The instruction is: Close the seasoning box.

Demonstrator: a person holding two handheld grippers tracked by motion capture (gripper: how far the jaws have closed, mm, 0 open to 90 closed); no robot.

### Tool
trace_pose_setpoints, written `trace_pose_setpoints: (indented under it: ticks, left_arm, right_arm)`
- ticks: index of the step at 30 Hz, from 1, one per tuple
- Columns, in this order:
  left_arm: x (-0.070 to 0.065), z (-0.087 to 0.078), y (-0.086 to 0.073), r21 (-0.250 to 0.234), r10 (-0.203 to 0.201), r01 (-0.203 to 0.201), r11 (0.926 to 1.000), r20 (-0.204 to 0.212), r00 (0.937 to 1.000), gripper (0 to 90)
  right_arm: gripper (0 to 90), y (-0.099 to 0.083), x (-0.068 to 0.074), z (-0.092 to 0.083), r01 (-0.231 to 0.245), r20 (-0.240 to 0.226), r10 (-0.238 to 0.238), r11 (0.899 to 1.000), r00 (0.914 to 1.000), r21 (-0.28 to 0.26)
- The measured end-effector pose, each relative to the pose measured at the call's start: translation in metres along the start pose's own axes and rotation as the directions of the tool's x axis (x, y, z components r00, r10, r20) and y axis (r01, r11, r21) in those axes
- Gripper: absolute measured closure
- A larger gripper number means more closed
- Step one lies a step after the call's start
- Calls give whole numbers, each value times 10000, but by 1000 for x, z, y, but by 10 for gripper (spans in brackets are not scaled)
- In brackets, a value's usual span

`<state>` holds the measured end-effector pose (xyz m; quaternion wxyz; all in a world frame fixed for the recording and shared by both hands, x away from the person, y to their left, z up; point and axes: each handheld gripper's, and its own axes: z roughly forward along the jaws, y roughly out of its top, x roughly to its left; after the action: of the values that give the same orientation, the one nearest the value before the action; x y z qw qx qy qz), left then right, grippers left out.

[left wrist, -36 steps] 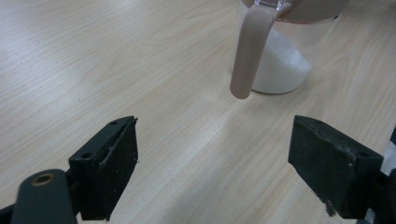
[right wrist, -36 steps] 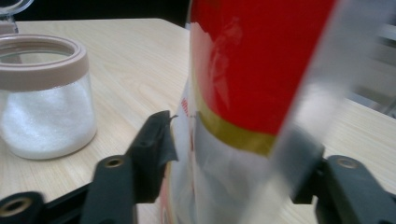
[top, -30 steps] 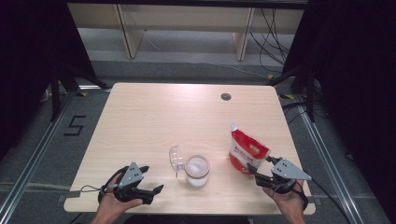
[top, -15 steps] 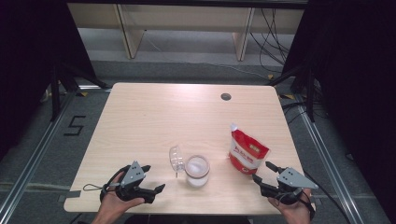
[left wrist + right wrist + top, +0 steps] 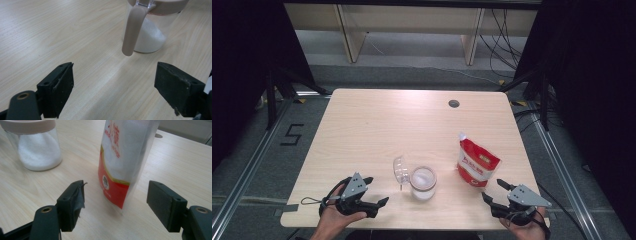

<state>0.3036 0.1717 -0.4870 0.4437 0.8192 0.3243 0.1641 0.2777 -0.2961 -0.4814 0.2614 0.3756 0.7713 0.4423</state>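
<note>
The pouch (image 5: 125, 157) reads "White Sugar"; floor tape (image 5: 293, 135) forms "5".

wooden table (image 5: 362, 125) — round hole (image 5: 454, 104)

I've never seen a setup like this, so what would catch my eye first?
Probably the red and white sugar pouch standing upright near the table's right front, with the open right hand-held gripper just before it. Left of it stands a clear jar of white grains, its lid flipped open, and the open left hand-held gripper waits nearby.
</note>
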Motion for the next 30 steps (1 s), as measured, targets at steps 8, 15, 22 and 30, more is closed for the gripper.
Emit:
trace_pose_setpoints:
  ticks: [8,15,22,30]
  left_arm:
    - [0,0,1,-177,-50,53,9998,146,9999,159]
    - [0,-4,2,-257,-64,70,9996,216,9997,265]
    - [-6,-11,10,-599,-363,397,9974,558,9978,565]
    - [-12,-10,21,-807,-111,170,9966,732,9973,791]
  right_arm:
    - [309,0,-2,3,341,-107,-341,9994,9994,14]
    - [311,1,-3,3,375,58,-376,9993,9993,48]
    - [315,2,-4,5,480,-136,-479,9988,9988,68]
    - [317,2,-2,4,550,-107,-548,9982,9984,226]
